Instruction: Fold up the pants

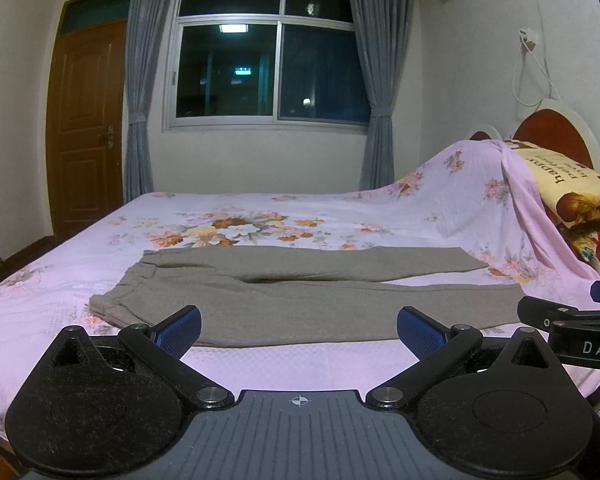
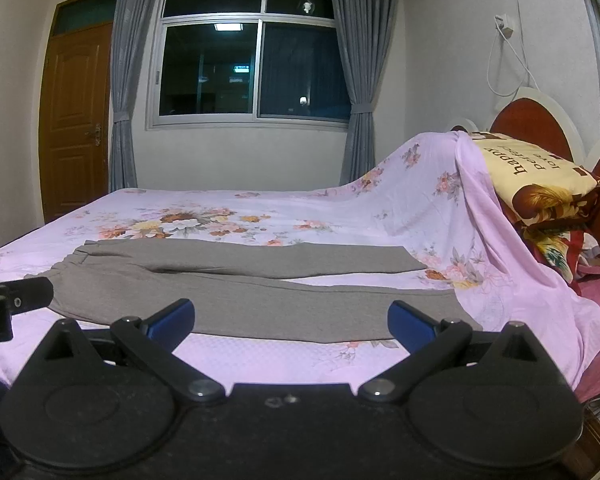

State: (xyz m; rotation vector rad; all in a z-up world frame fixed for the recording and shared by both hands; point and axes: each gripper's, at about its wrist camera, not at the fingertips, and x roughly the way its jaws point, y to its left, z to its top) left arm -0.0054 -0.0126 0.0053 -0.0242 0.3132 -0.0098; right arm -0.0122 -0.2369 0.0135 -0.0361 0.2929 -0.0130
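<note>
Grey pants lie flat on the bed, waistband to the left and both legs stretched to the right, spread slightly apart. They also show in the right wrist view. My left gripper is open and empty, held just short of the near leg's edge. My right gripper is open and empty, near the lower part of the near leg. The right gripper's finger shows at the right edge of the left view; the left gripper's finger shows at the left edge of the right view.
The bed has a pink floral sheet. The sheet drapes over stacked pillows and bedding at the headboard on the right. Behind are a dark window with grey curtains and a wooden door.
</note>
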